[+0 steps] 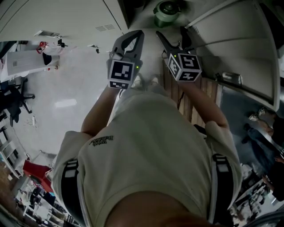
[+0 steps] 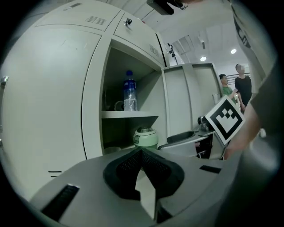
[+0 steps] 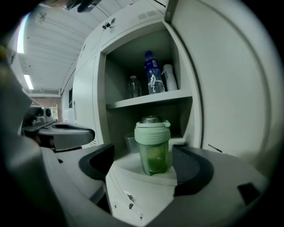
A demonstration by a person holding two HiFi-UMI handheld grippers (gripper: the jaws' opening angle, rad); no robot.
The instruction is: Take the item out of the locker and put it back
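A pale green cup [image 3: 152, 144] with a lidded top stands upright on the lower shelf of the open locker [image 3: 146, 98]. My right gripper [image 3: 143, 169] is open. Its dark pads [image 3: 191, 170] frame the cup in the right gripper view and do not touch it. From the head view the cup [image 1: 167, 12] sits just beyond the right gripper [image 1: 172, 37]. My left gripper [image 2: 142, 151] is shut on nothing, to the left of the cup [image 2: 145, 137] and short of the locker. It shows in the head view as the left gripper [image 1: 135, 37].
On the upper shelf stand a blue-capped water bottle [image 3: 152, 75], a white bottle [image 3: 170, 77] and a clear one [image 3: 133, 86]. The locker door [image 3: 230, 88] hangs open at the right. Closed lockers [image 2: 49, 97] lie to the left. Two people [image 2: 242, 86] stand far back.
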